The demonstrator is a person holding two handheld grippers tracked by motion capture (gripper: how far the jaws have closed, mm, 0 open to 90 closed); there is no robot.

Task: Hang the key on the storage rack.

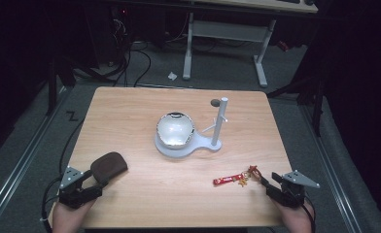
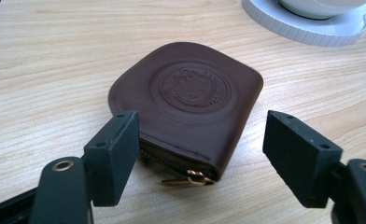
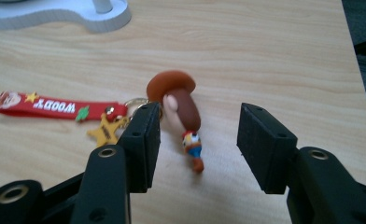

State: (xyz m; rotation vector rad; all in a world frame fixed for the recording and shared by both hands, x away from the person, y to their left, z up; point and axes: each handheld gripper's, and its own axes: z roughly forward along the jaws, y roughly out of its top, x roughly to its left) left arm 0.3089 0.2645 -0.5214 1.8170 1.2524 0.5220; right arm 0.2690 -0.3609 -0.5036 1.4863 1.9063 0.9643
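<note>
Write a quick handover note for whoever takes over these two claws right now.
Left claw: open, jaws either side of the brown leather pouch, which lies flat on the table; whether the pads touch it is hard to tell.
Right claw: open, astride the cowboy figure of the keychain; its red strap lies flat.
White stand with bowl sits mid-table.
Done: both claws lined up.
Left: likely close and lift.
</note>
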